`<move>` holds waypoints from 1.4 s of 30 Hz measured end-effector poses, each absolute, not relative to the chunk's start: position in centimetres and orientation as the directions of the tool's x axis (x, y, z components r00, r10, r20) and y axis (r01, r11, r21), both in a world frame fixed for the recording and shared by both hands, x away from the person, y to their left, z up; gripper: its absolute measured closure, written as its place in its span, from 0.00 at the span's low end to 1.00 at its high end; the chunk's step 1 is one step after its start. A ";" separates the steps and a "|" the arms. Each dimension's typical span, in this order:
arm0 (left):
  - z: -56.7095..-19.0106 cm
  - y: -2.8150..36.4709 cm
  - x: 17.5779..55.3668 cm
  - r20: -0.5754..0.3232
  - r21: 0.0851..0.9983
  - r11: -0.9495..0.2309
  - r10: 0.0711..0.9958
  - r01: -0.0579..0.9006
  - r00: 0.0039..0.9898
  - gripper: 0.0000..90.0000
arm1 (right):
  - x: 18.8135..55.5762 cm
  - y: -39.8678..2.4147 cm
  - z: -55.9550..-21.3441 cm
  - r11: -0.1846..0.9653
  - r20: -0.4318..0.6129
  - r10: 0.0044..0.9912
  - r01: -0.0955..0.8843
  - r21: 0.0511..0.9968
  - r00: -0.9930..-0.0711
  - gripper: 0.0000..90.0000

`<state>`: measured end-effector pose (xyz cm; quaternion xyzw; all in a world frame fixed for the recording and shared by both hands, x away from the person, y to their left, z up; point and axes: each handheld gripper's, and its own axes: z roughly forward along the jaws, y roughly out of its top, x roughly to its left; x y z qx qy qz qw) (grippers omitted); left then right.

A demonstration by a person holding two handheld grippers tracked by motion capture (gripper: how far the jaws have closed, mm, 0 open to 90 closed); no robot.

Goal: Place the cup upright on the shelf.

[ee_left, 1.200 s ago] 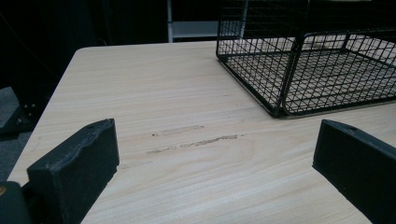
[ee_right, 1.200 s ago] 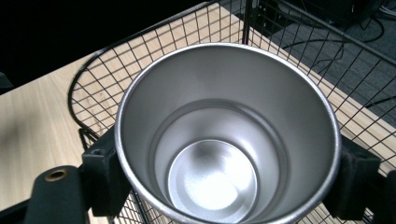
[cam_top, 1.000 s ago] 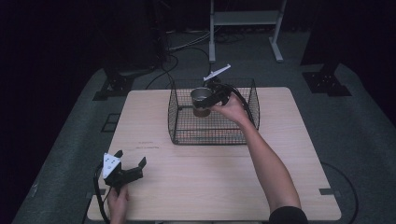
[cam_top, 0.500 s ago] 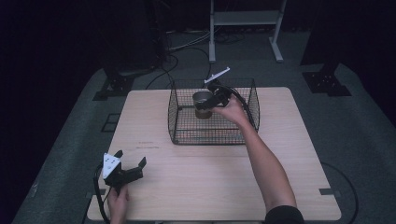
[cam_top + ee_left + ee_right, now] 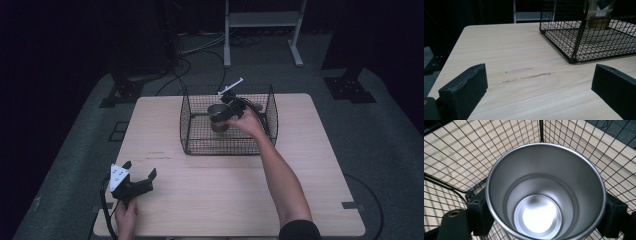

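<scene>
Cup (image 5: 217,116) held inside the wire basket (image 5: 192,142).
The cup is clamped by the right gripper (image 5: 223,115) fingers near the back wall; the left gripper (image 5: 137,175) is held wide open, empty, by the counter (image 5: 225,190) front-left edge.

Both tools are black with blocky jaws; the left tool (image 5: 134,182) carries a pale three-cornered plate (cable trailing); the right arm's sleeve (image 5: 298,230) is dark.

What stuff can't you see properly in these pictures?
- Whether the metal cup touches the wire basket floor: in the right gripper view the cup hides what is beneath it; the high view is too small.
- The cup's outside: the left gripper view cuts it off at the top edge behind mesh.
- The right gripper jaw tips: the cup hides them.
</scene>
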<state>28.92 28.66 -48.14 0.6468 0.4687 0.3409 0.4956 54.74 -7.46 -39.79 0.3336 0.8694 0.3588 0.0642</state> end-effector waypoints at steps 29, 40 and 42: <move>-48.1 28.8 28.9 -0.032 0.961 -0.061 0.943 0.268 0.330 0.00 | 55.7 -6.4 -42.0 0.586 0.067 0.645 0.550 0.595 -0.761 0.19; -48.1 28.8 28.8 -0.035 0.961 -0.058 0.943 0.269 0.330 0.00 | 55.4 -6.5 -41.9 0.609 0.043 0.630 0.528 0.591 -0.775 0.16; -48.1 28.8 28.8 -0.036 0.961 -0.058 0.943 0.269 0.331 0.00 | 55.3 -6.5 -41.9 0.611 0.043 0.628 0.526 0.591 -0.777 0.16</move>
